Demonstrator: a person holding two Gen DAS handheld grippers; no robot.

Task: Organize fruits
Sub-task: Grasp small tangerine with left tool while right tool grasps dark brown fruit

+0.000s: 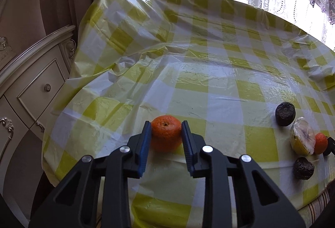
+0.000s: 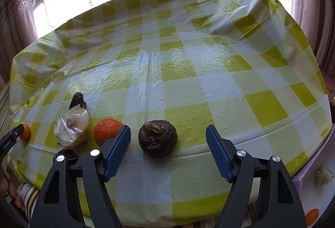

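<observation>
In the left wrist view my left gripper point(image 1: 166, 124) is shut on an orange tangerine point(image 1: 166, 132) resting on the yellow checked tablecloth point(image 1: 209, 73). To its right lie a dark wrinkled fruit point(image 1: 285, 113), a plastic-wrapped yellow fruit point(image 1: 302, 140), a second tangerine point(image 1: 321, 143) and another dark fruit point(image 1: 303, 168). In the right wrist view my right gripper point(image 2: 168, 129) is open, its pads either side of a dark brown round fruit point(image 2: 157, 138) without touching it. The second tangerine point(image 2: 107, 131) and the wrapped fruit point(image 2: 72, 130) lie left of it. The left gripper's tangerine point(image 2: 25, 131) shows at the far left.
A cream carved cabinet point(image 1: 31, 85) stands left of the table. Curtains and a bright window are behind. Another orange fruit point(image 2: 312, 216) and a wrapped item point(image 2: 323, 174) sit off the table's right side. A dark fruit point(image 2: 78, 100) lies behind the wrapped one.
</observation>
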